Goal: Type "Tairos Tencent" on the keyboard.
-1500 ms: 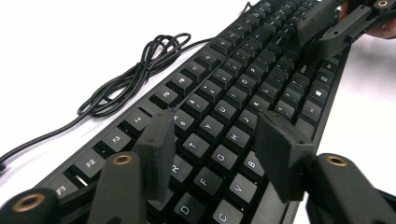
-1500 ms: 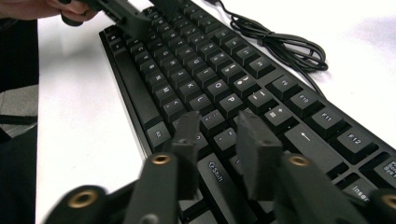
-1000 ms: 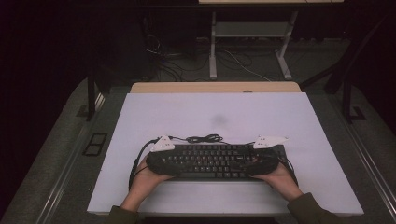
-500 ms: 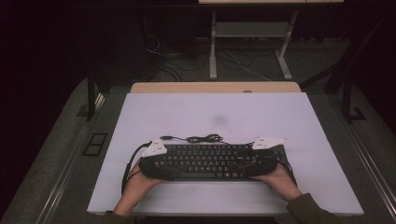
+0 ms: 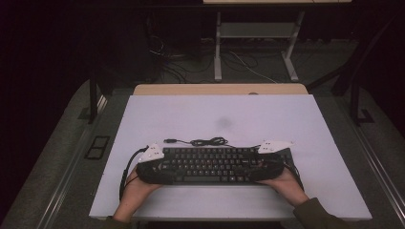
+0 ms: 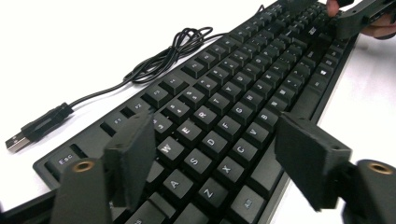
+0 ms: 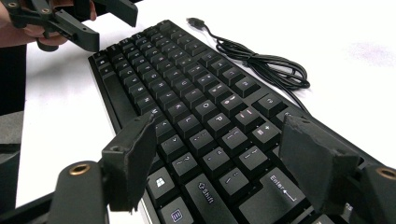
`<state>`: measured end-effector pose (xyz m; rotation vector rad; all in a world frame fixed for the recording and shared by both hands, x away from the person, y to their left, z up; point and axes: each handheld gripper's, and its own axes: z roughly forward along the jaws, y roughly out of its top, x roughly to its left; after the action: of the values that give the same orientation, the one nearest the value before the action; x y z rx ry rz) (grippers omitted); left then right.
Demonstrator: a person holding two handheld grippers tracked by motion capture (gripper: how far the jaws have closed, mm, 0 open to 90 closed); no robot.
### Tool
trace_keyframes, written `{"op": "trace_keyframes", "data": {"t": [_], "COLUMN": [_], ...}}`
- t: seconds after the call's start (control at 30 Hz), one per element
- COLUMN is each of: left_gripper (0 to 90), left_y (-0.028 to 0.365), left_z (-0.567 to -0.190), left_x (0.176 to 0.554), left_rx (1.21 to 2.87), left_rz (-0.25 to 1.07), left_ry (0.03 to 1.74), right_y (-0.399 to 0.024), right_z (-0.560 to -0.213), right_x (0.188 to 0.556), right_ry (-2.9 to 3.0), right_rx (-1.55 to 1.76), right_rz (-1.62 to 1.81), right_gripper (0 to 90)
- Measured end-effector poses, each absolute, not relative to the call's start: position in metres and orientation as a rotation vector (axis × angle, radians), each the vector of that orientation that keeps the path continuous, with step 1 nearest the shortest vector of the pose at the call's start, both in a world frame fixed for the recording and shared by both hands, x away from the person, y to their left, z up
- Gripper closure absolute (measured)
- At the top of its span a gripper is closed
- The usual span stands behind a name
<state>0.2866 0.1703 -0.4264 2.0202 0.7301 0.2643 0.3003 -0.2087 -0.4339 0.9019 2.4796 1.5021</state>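
Observation:
A black keyboard (image 5: 210, 164) lies crosswise on the white table (image 5: 219, 117), near its front edge. Its loose cable (image 5: 207, 141) is coiled just behind it, ending in a USB plug (image 6: 16, 141). My left gripper (image 5: 162, 167) is over the keyboard's left end (image 6: 196, 140). Its jaws have just been closing, and they stand apart above the letter keys without pressing on them. My right gripper (image 5: 261, 167) hovers open over the right end (image 7: 224, 154), above the Enter and Shift keys. Each gripper view shows the other gripper at the keyboard's far end: right gripper (image 6: 355, 16), left gripper (image 7: 109, 28).
A wooden desk edge (image 5: 219, 89) runs behind the white table. Beyond it are a metal table frame (image 5: 217, 47) and floor cables (image 5: 248, 64). Dark grey floor lies on both sides. The table's front edge is just behind the person's wrists.
The left gripper has shifted a little to the left and toward the person over the keyboard's left end. The right gripper and hand have stayed put.

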Motion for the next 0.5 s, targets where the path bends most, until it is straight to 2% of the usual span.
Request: {"op": "trace_keyframes", "data": {"t": [0.1, 0.23, 0.33, 0.37, 0.5], "left_gripper": [33.0, 42.6, 54.4, 54.4, 66.2], "left_y": [0.1718, 0.1739, 0.1755, 0.1759, 0.1781], "left_z": [-0.4267, -0.4281, -0.4302, -0.4308, -0.4323], "left_x": [0.2869, 0.288, 0.29, 0.2908, 0.2927], "left_rx": [2.024, 2.033, 2.038, 2.039, 2.055], "left_rz": [0.261, 0.267, 0.265, 0.266, 0.281], "left_ry": [0.731, 0.723, 0.721, 0.724, 0.727], "right_y": [-0.2086, -0.2086, -0.2084, -0.2084, -0.2087], "right_z": [-0.434, -0.4339, -0.4341, -0.4341, -0.4339], "right_x": [0.3002, 0.2999, 0.2994, 0.2994, 0.2998], "right_ry": [2.478, 2.477, 2.481, 2.481, 2.479], "right_rx": [0.904, 0.905, 0.907, 0.907, 0.904], "right_rz": [1.5, 1.497, 1.496, 1.496, 1.495], "right_gripper": [27.1, 27.2, 27.4, 27.4, 27.5]}}
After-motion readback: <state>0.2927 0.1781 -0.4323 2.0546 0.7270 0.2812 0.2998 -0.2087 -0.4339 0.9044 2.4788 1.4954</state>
